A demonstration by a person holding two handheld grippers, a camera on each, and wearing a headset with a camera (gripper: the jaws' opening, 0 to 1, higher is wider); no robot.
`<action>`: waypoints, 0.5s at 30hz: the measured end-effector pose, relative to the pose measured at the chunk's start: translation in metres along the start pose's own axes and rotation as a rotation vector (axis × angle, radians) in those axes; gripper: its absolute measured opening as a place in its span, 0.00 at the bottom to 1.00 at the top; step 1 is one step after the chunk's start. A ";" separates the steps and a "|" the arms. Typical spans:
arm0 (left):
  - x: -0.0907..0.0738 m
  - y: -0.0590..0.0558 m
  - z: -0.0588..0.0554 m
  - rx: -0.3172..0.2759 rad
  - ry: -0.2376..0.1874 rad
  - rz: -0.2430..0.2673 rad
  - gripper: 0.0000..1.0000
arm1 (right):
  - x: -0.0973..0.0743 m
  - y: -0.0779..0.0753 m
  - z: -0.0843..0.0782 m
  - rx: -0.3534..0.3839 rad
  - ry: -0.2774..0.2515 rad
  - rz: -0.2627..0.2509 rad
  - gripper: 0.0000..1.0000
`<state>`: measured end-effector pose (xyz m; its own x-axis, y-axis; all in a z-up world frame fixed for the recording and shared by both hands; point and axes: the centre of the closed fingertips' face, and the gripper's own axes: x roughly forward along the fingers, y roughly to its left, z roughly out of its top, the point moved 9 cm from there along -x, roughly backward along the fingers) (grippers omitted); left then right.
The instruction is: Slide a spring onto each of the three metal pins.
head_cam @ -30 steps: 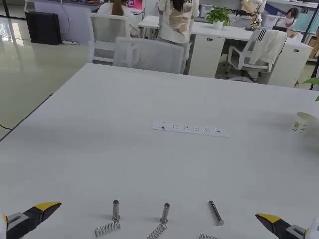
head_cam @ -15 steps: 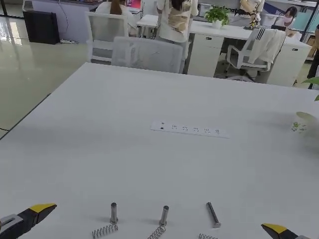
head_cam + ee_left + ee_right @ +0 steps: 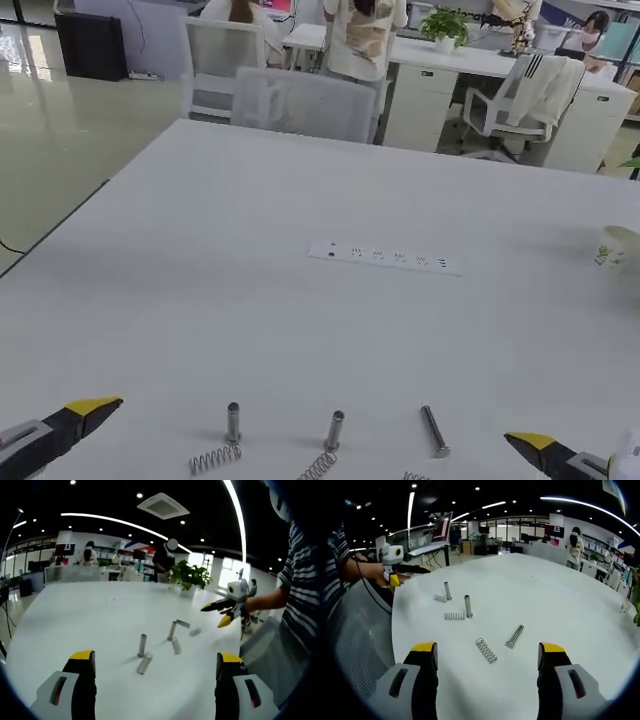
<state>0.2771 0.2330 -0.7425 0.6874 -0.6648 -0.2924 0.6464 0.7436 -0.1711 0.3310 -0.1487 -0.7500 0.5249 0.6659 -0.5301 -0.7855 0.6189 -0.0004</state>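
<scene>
A white workbench [image 3: 200, 250] carries a power strip [image 3: 384, 257]. On the near side of the strip, the left pin [image 3: 233, 421] and middle pin [image 3: 334, 429] stand upright, and the right pin [image 3: 433, 430] lies flat. The left spring [image 3: 215, 459], middle spring [image 3: 320, 465] and right spring [image 3: 415, 476] lie loose just nearer. The left gripper [image 3: 156, 656] and right gripper [image 3: 488, 647] flank them, jaws spread wide, holding nothing.
</scene>
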 end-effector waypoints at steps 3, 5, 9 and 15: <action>-0.001 0.000 -0.002 -0.006 0.001 0.001 0.98 | 0.003 -0.005 0.005 0.015 -0.003 0.006 0.79; -0.002 0.000 -0.003 -0.005 0.009 0.003 0.98 | 0.006 -0.008 0.010 0.021 -0.006 0.007 0.75; -0.002 0.000 -0.004 -0.009 0.012 0.005 0.97 | 0.013 -0.016 0.021 0.028 -0.002 0.003 0.68; -0.003 -0.001 -0.005 -0.005 0.016 0.004 0.97 | 0.025 -0.026 0.031 0.050 0.023 -0.007 0.56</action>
<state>0.2724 0.2347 -0.7462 0.6847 -0.6604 -0.3082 0.6419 0.7467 -0.1741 0.3752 -0.1353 -0.7366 0.5219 0.6524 -0.5495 -0.7645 0.6435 0.0379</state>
